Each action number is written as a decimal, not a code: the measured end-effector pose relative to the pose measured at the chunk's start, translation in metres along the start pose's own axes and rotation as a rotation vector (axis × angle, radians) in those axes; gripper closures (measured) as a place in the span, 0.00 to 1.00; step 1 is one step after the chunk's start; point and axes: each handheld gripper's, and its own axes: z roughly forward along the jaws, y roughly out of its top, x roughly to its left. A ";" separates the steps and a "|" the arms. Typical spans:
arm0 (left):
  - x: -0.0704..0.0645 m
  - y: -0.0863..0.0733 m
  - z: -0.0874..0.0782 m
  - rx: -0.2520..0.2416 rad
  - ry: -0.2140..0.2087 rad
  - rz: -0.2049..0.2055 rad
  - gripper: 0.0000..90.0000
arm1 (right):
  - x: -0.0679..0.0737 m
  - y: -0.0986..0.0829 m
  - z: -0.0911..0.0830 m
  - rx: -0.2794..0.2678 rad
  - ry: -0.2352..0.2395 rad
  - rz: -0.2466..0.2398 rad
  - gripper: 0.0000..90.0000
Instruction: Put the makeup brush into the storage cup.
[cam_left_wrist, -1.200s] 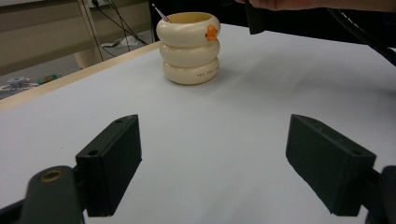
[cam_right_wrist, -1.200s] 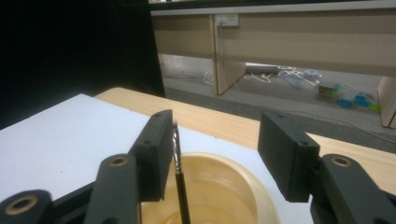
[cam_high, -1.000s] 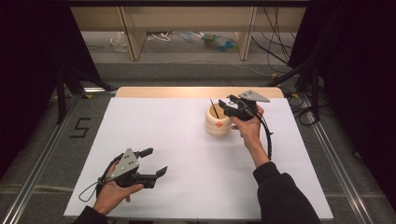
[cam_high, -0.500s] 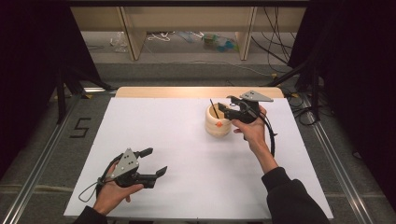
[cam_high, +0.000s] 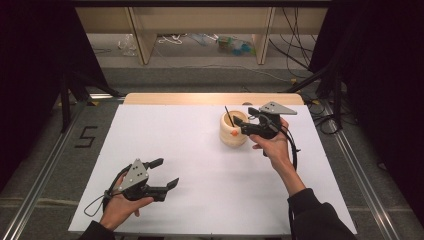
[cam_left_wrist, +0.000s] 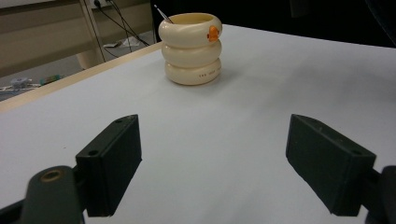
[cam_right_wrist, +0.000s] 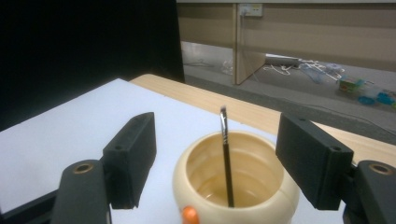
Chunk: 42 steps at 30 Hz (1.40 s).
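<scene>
A cream ringed pot (cam_high: 233, 131) with an orange dot stands on the white table top (cam_high: 200, 165), right of centre; it also rises in the left gripper view (cam_left_wrist: 191, 46) and the right gripper view (cam_right_wrist: 236, 179). A thin dark stick (cam_right_wrist: 226, 163) leans inside it, its tip poking above the rim (cam_high: 227, 114). My right gripper (cam_high: 244, 122) hovers open just over the pot's right rim, jaws wide on either side of the stick (cam_right_wrist: 217, 156). Near the front left, my left gripper (cam_high: 165, 174) rests low and open, holding nothing (cam_left_wrist: 212, 163).
The table's wooden back edge (cam_high: 210, 98) runs behind the pot. Beyond it stand shelf legs (cam_high: 142, 37) and loose cables and litter (cam_high: 230, 45) on the floor. Metal rails (cam_high: 47, 165) flank the table, with a "5" mark (cam_high: 85, 136) at the left.
My right gripper has drifted slightly back and up by the pot's rim. The left gripper has stayed put.
</scene>
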 end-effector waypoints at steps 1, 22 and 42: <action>0.000 0.000 0.000 0.000 0.000 0.000 0.20 | 0.000 -0.001 -0.002 -0.005 -0.004 -0.009 0.32; 0.001 0.002 -0.001 -0.012 0.001 0.006 0.20 | 0.011 -0.018 -0.029 0.033 0.024 -0.025 0.26; 0.003 0.002 -0.002 -0.022 0.006 0.005 0.20 | 0.025 -0.027 -0.051 0.000 0.056 -0.063 0.23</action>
